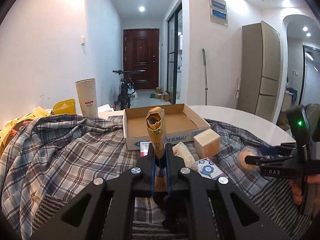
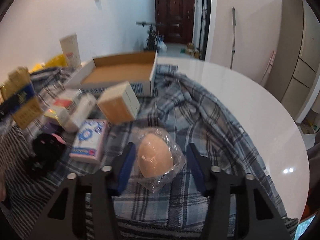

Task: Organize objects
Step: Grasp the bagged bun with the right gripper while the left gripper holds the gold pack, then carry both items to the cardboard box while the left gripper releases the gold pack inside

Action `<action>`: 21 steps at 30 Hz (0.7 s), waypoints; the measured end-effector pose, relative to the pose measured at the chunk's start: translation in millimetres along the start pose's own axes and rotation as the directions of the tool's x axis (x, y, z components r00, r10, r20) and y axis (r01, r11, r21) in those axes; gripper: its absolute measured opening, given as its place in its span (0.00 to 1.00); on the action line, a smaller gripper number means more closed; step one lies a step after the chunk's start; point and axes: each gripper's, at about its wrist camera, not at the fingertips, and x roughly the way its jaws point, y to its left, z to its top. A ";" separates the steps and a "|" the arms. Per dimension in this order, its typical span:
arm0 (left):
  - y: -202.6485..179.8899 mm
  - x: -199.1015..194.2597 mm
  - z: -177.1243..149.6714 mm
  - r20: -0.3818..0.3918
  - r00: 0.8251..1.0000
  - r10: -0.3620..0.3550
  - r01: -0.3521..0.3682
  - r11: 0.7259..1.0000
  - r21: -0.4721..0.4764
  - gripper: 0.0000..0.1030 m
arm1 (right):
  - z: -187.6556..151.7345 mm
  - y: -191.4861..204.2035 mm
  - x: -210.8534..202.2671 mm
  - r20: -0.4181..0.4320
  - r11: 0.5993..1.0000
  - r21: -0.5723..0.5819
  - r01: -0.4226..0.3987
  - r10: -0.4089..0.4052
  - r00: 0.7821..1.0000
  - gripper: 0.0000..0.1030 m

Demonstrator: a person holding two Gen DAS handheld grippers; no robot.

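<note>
My left gripper [image 1: 160, 150] is shut on a long gold snack packet [image 1: 156, 130] with a torn open top, held up in front of an open cardboard box [image 1: 160, 138]. The packet also shows at the left edge of the right wrist view [image 2: 21, 98]. My right gripper [image 2: 159, 158] is open, its jaws on either side of a beige egg-shaped sponge in clear plastic wrap [image 2: 155, 158] lying on the plaid cloth [image 2: 200, 120]. The sponge [image 1: 247, 159] and right gripper [image 1: 258, 160] also show in the left wrist view.
On the cloth lie a tan cube box [image 2: 120, 102], a white tube [image 2: 80, 112], a blue-and-white tissue pack [image 2: 90, 140], a red-and-white box [image 2: 64, 106] and a black round object [image 2: 46, 146]. The cardboard box [image 2: 120, 76] stands behind. A white round table [image 2: 250, 104] extends right. A tall cardboard cylinder [image 1: 87, 98] stands back left.
</note>
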 end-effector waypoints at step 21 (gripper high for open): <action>-8.1 -60.4 42.5 0.032 0.999 -0.005 0.005 1.000 -0.003 0.09 | 25.0 21.9 -119.2 0.355 0.996 -0.080 -0.026 0.053 0.933 0.29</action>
